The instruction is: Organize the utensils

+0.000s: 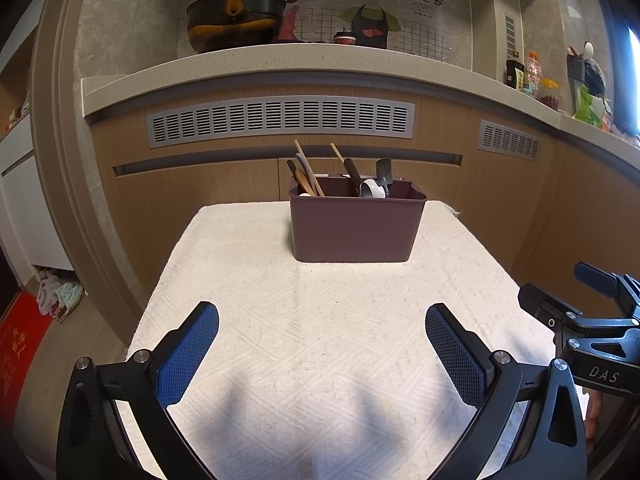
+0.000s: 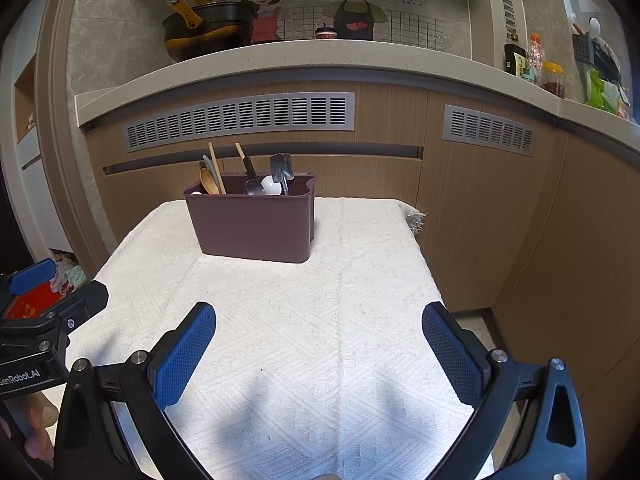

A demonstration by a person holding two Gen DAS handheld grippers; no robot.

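White woven cloth spread over the table. At its far end, upright, a maroon bin stuffed with wooden, metal and white utensils. Nearer, well short of the bin, left gripper and right gripper side by side above the cloth, blue pads spread wide, gripping nothing, touching nothing.
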